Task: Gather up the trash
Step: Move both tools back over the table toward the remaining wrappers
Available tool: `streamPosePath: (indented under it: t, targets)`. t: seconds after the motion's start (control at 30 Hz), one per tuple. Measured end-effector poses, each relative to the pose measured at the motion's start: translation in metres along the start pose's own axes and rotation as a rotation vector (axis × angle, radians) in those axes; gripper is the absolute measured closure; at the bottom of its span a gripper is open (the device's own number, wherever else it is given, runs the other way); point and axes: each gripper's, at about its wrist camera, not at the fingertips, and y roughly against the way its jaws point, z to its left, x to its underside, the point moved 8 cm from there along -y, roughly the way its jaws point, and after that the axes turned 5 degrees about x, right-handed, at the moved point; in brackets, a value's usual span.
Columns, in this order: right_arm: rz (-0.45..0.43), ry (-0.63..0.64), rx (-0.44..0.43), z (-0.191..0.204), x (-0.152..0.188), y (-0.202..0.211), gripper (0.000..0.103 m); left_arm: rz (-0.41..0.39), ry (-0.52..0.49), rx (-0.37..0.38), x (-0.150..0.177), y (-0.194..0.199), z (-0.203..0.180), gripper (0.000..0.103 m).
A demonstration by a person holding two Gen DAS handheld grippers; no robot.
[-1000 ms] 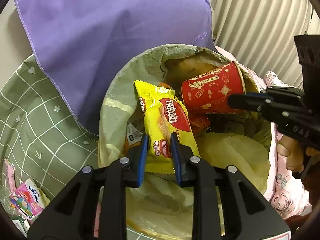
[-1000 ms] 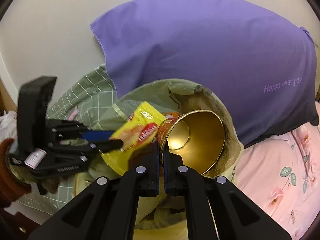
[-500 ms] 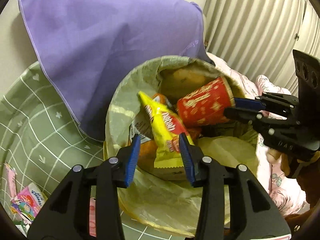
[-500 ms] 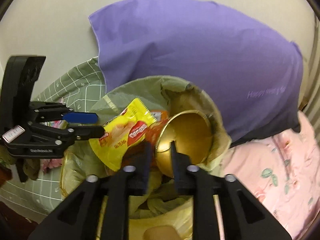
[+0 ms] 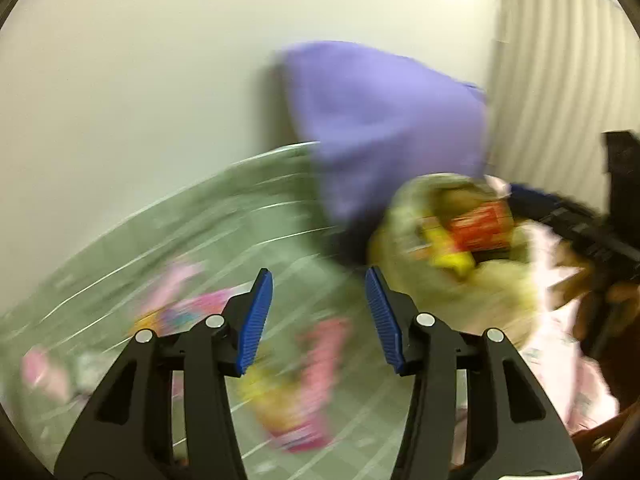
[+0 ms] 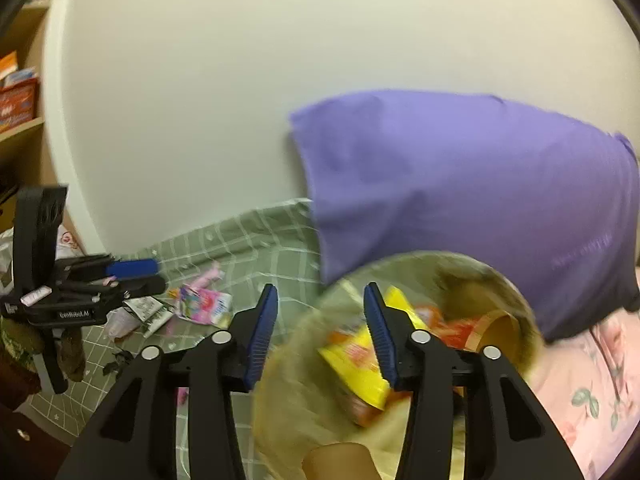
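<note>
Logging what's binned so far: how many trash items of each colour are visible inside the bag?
yellow wrapper: 1
red cup: 1
orange packet: 1
Total visible in the bag: 3. The view is blurred, so anything buried underneath can't be counted.

No text is legible; the white label on the left tongs [image 6: 132, 276] is too blurred.

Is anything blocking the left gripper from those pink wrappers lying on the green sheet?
Nothing visible does. The left gripper, its jaws opening and empty, hangs above the pink wrappers on the green sheet with only air between.
</note>
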Motion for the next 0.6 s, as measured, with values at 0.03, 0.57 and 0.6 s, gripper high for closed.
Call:
streamPosePath:
  t: [0.03, 0.57, 0.6]
  targets:
    - [-0.002, 0.002, -0.03, 0.012, -0.001, -0.005, 0.055, -0.005, 0.023, -0.051, 0.008, 0.008, 0.018, 0.056]
    - [0.17, 0.158, -0.18, 0.164, 0.069, -0.093, 0.055, -0.056, 0.465, -0.443, 0.138, 0.121, 0.178, 0.033]
    - [0.18, 0.186, -0.173, 0.171, 0.077, -0.097, 0.055, -0.045, 0.477, -0.425, 0.145, 0.12, 0.178, 0.031]
